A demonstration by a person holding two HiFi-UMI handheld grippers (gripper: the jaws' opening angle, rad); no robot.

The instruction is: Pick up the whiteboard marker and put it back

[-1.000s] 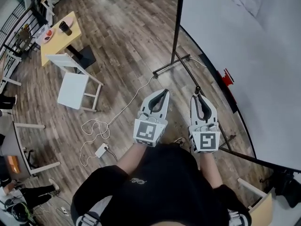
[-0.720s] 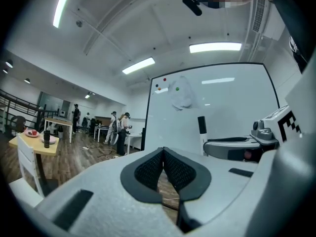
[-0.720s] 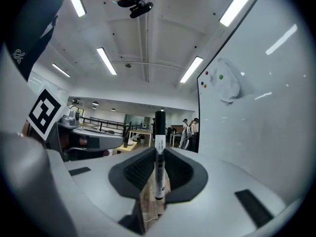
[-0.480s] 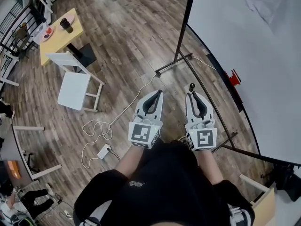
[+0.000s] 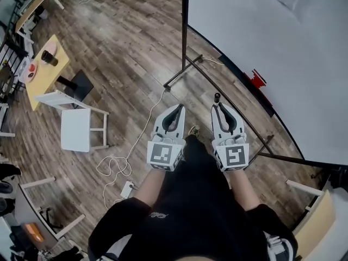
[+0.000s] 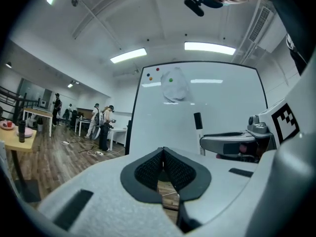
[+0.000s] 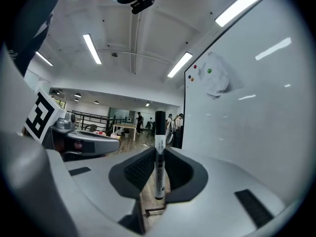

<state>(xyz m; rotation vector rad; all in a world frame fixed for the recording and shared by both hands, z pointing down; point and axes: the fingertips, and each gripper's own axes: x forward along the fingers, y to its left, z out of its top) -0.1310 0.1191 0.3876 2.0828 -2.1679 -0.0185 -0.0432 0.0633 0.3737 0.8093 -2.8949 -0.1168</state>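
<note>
The right gripper (image 7: 159, 154) is clenched on the whiteboard marker (image 7: 159, 132). Its two dark pads (image 7: 138, 171) press the white barrel from both sides, and the barrel fills the narrow gap between them. The marker stands upright in this grip, with the black cap on top and the lower end free below the pads. The left gripper (image 6: 163, 153) is closed and holds nothing; its pad tips meet at the front. In the head view both grippers are side by side in front of the person, near the whiteboard (image 5: 272, 42) at their right.
</note>
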